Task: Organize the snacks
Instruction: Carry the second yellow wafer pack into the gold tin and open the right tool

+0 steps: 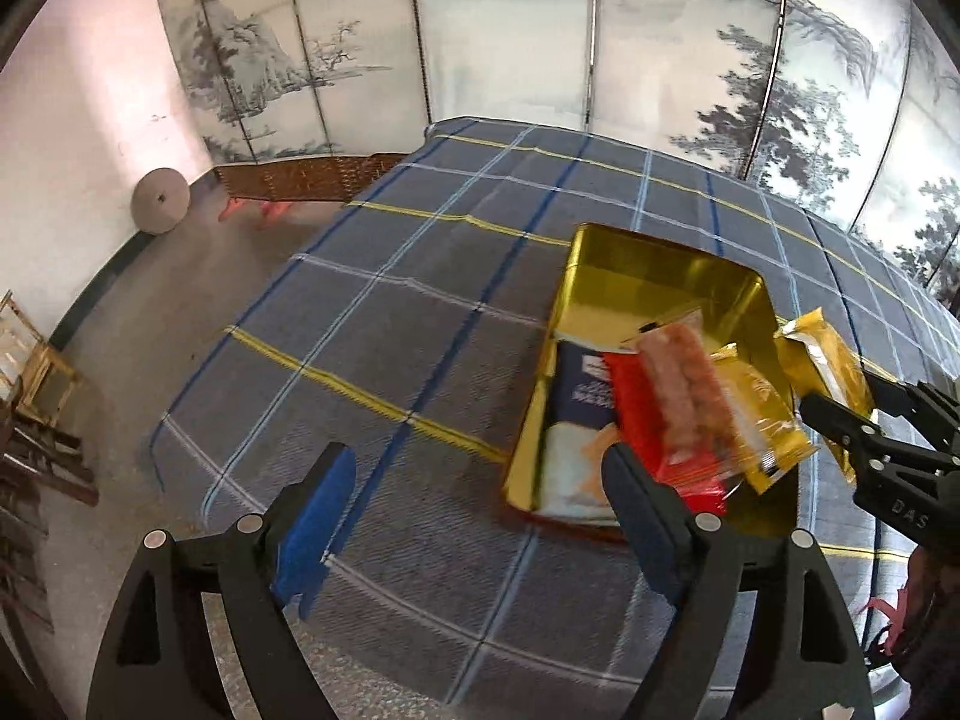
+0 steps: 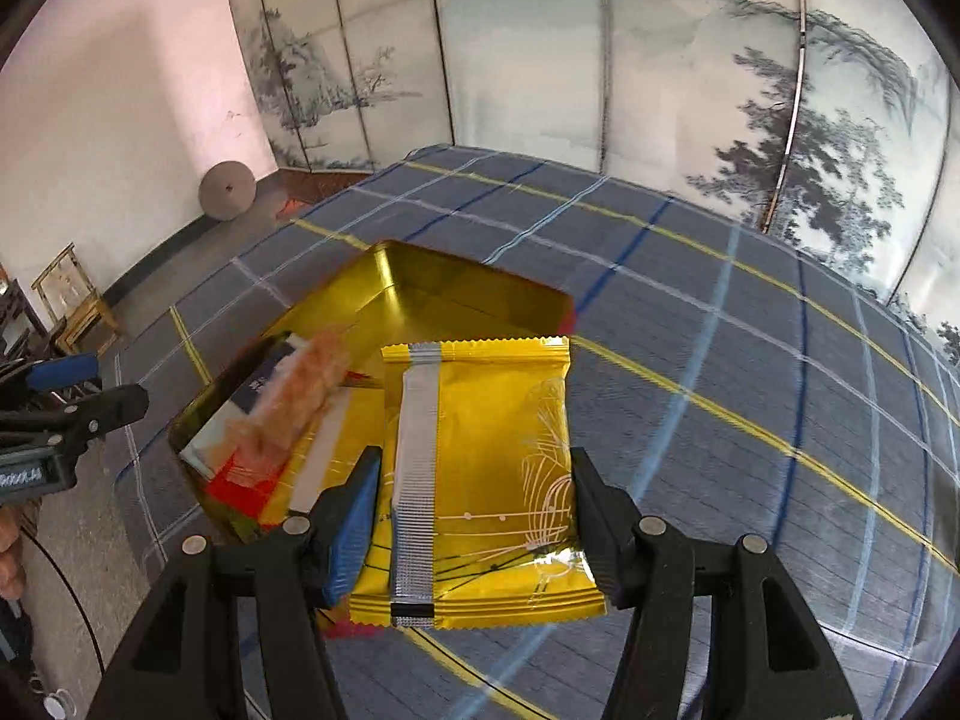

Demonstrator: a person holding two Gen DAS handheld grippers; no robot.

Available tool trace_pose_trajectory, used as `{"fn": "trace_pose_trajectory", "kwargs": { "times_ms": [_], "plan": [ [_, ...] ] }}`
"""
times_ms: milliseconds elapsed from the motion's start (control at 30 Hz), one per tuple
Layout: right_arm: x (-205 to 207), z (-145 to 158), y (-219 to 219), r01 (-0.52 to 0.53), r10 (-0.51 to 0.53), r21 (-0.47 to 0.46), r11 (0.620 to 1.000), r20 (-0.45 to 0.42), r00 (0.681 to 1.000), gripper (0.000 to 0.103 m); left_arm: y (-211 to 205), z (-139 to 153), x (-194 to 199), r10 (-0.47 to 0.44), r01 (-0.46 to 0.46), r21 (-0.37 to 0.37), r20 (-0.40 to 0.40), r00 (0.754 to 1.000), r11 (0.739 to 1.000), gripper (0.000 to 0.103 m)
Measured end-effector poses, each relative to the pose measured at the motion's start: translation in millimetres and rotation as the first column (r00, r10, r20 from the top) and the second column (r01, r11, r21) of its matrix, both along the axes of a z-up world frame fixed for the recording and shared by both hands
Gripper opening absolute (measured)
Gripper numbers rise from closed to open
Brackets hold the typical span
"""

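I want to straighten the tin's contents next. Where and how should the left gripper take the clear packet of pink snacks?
Grip the clear pink snack packet across its narrow width near the middle, coming from above. It lies long and slim on top of the red packet in the gold tin, so its long edges look free. The left gripper is open and empty; the right gripper holds a gold packet.

Glossy gold metal tin (image 2: 480,294), shiny foil packet (image 2: 486,468), matt woven plaid cloth (image 2: 750,360).
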State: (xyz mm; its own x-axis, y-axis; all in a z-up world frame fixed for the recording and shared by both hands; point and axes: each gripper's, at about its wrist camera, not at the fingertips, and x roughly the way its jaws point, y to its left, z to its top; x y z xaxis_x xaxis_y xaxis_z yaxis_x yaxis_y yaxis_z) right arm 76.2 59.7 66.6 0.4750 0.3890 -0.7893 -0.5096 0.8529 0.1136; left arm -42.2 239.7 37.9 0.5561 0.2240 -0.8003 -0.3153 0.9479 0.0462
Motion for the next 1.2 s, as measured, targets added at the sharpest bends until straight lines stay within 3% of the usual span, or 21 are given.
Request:
{"fn": "trace_pose_trajectory", "kwargs": {
  "times_ms": [800, 1200],
  "plan": [
    [6.4, -14.8, 59.3, -0.018, 0.017, -0.020, 1.000, -0.041, 0.999, 0.061, 20.9, -4.1, -18.2, 0.062, -0.062, 0.006, -0.027, 0.998, 0.998, 0.084],
    [4.4, -13.6, 58.8, -0.011, 0.011, -0.007, 1.000, -0.045, 0.999, 0.064, 11.6, -7.0, -18.6, 0.060, -0.060, -0.002, -0.036, 0.998, 0.998, 0.084]
  ]
}}
